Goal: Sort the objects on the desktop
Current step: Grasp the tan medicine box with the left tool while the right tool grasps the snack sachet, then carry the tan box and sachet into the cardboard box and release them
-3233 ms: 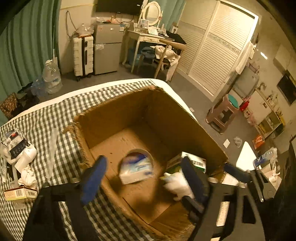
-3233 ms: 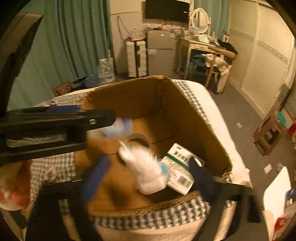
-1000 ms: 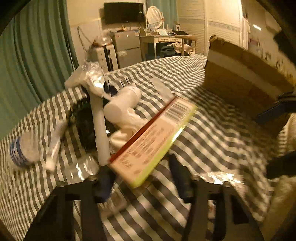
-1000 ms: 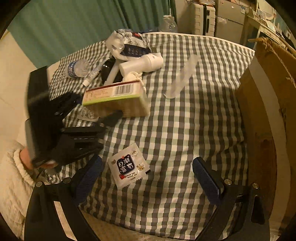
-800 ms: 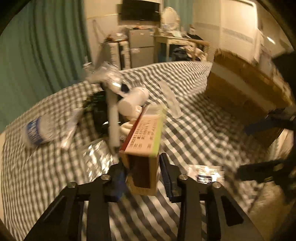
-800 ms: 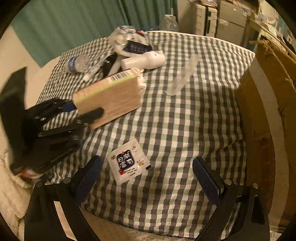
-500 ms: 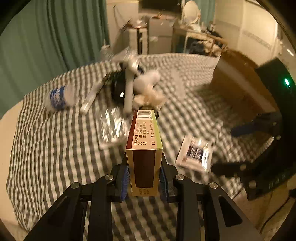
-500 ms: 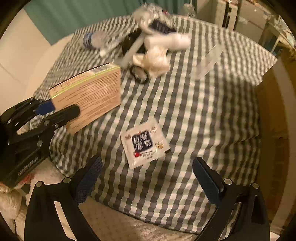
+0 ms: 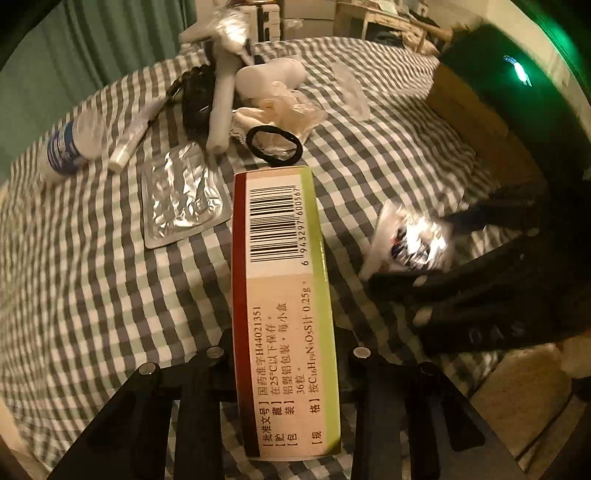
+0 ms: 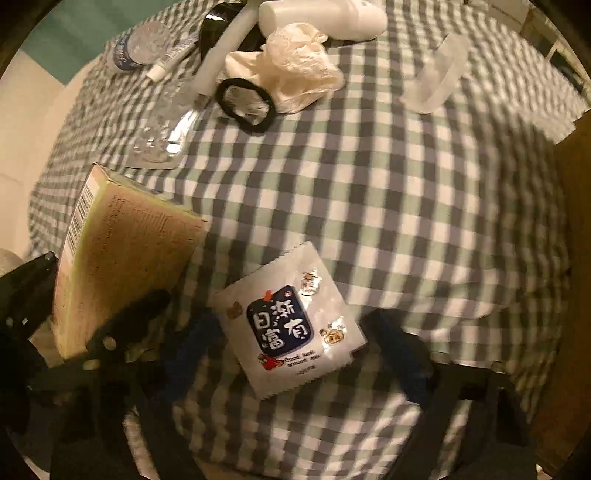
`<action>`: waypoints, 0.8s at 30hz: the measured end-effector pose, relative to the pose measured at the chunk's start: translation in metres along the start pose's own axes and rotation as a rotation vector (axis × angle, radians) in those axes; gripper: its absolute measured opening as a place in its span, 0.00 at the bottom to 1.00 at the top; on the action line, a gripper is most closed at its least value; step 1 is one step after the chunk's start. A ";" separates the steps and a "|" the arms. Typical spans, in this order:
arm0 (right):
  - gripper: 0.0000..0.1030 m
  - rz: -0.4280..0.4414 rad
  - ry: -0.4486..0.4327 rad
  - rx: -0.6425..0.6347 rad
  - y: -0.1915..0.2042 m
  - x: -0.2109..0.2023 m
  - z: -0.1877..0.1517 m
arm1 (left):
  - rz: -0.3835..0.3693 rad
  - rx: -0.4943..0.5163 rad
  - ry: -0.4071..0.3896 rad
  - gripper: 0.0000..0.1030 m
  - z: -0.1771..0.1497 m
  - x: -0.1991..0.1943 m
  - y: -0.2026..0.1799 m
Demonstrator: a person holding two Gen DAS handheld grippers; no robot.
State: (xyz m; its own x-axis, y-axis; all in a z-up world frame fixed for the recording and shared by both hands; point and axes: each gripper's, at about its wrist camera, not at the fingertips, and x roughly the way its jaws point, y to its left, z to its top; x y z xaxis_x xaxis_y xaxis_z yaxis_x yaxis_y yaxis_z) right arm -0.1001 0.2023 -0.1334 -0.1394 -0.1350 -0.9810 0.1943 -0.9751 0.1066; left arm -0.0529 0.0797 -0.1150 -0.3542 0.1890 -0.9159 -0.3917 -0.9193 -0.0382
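Left wrist only: box barcode [image 9: 272, 221]

Curtain: green pleated fabric curtain [image 9: 110, 40] behind the table's far edge.
Furniture: pale wooden dressing table [image 9: 373, 18], far right.
Light: warm, dim.

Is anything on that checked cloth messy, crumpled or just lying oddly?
Mostly clutter, no spill. A crumpled white tissue lies bunched against a black hair tie. A small water bottle lies on its side, a thin tube beside it. A foil blister pack looks wrinkled.
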 end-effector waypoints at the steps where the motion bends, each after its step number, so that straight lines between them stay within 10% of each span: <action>1: 0.61 -0.008 -0.003 0.010 -0.003 -0.002 0.000 | -0.017 -0.018 -0.004 0.29 -0.001 -0.002 0.003; 24: 0.47 0.037 -0.410 -0.004 -0.011 -0.201 -0.075 | 0.068 -0.135 -0.295 0.29 -0.001 -0.173 -0.042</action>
State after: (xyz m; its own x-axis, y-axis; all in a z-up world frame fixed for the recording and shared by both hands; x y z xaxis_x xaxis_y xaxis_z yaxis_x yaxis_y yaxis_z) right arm -0.0015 0.2535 0.0502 -0.5075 -0.2301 -0.8304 0.2102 -0.9676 0.1396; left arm 0.0256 0.0849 0.0448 -0.6140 0.1993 -0.7637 -0.2494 -0.9670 -0.0519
